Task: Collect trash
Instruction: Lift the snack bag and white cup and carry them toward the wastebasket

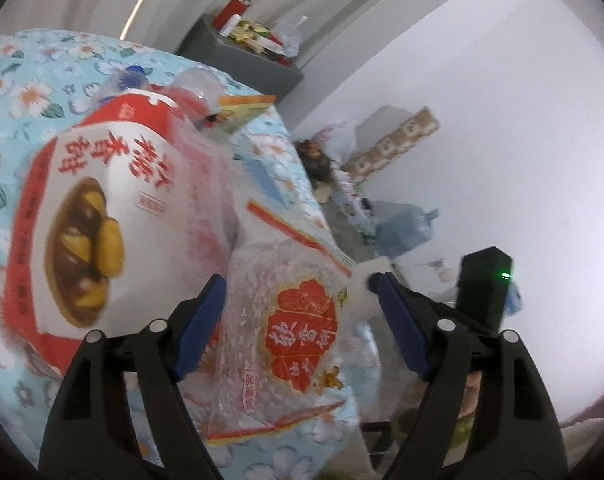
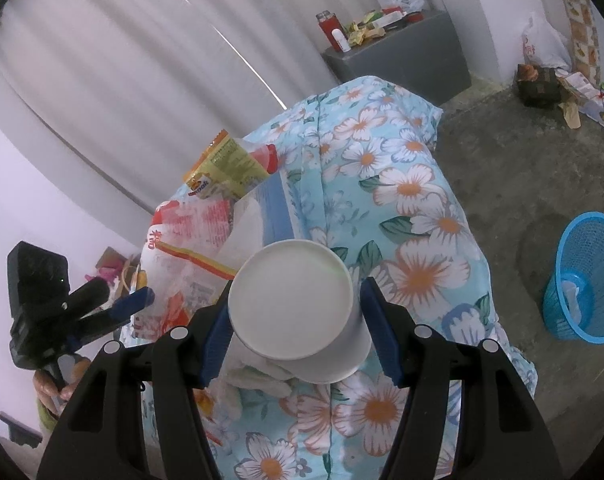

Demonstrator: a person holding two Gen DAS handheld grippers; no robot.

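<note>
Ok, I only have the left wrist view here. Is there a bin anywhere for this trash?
Observer: Yes. The right wrist view shows a blue mesh basket standing on the concrete floor.
Operator: Anything in it?
Observer: Something pale lies inside; I cannot tell what.
Operator: What is the right gripper doing?
Observer: The right gripper has a white paper cup between its fingers, and both pads appear to press on it.

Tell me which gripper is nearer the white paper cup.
Right. The right gripper has the white paper cup between its fingers; the left gripper is off to the side, at the clear printed bag.
</note>
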